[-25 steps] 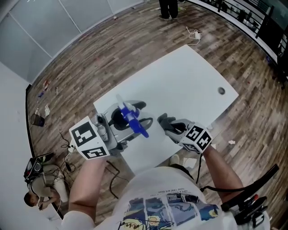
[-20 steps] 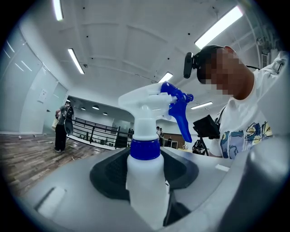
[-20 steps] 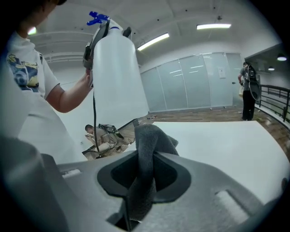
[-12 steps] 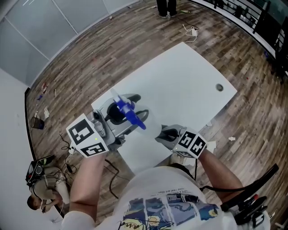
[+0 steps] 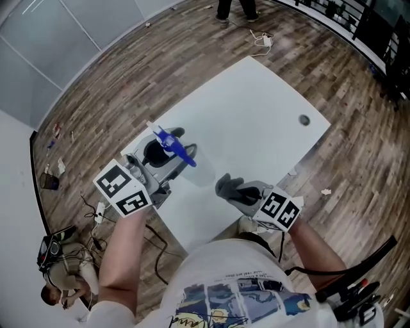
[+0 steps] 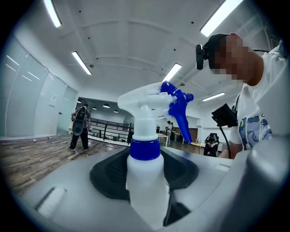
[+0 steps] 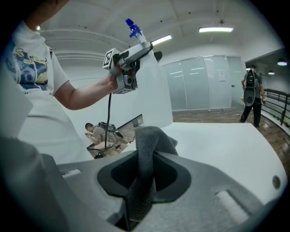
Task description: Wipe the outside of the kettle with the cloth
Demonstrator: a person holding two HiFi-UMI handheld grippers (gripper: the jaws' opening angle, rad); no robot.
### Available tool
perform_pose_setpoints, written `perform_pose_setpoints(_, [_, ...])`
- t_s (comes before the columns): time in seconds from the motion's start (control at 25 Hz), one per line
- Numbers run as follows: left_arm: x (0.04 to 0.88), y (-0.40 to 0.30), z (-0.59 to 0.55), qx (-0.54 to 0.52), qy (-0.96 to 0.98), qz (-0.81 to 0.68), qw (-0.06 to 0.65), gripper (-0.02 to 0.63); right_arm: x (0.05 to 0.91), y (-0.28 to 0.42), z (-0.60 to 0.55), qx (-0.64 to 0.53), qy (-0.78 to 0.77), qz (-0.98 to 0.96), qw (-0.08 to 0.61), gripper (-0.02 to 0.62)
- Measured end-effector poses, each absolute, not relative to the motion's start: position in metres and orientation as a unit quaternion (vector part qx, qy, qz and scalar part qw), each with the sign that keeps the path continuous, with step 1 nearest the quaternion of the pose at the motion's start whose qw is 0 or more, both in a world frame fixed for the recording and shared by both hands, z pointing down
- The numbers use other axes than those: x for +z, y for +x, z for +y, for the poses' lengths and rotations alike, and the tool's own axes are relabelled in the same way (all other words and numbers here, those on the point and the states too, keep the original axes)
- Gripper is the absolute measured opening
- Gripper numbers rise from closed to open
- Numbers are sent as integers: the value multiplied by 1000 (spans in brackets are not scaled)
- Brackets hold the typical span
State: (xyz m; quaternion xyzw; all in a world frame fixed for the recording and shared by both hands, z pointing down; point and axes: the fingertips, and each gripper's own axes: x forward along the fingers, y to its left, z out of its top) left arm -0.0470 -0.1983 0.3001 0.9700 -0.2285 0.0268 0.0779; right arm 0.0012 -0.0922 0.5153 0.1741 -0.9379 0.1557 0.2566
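Clamps white plastic blue-trigger spray bottle [image 6: 146, 154] in left gripper [image 6: 145, 192], grey cloth [image 7: 149, 145] in right gripper [image 7: 142, 183]; may drop bottle, body hanging below jaws.

A white table [image 5: 256, 109] is standing on a wood-plank floor [image 5: 160, 57], with a round grommet hole [image 5: 303, 120] showing near its 3 o'clock edge. At 12 o'clock a person [image 5: 236, 8] is standing near a white cable [image 5: 262, 40]. At 8 o'clock another person [image 5: 61, 285] is crouching on the floor. A black railing [image 5: 349, 13] is running past 1 o'clock.
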Motion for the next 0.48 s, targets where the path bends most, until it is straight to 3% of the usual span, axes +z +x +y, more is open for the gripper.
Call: perform_pose_setpoints(0.48, [403, -37, -288, 40, 927, -360, 100, 196, 522, 81, -85, 197, 248, -916, 248, 78])
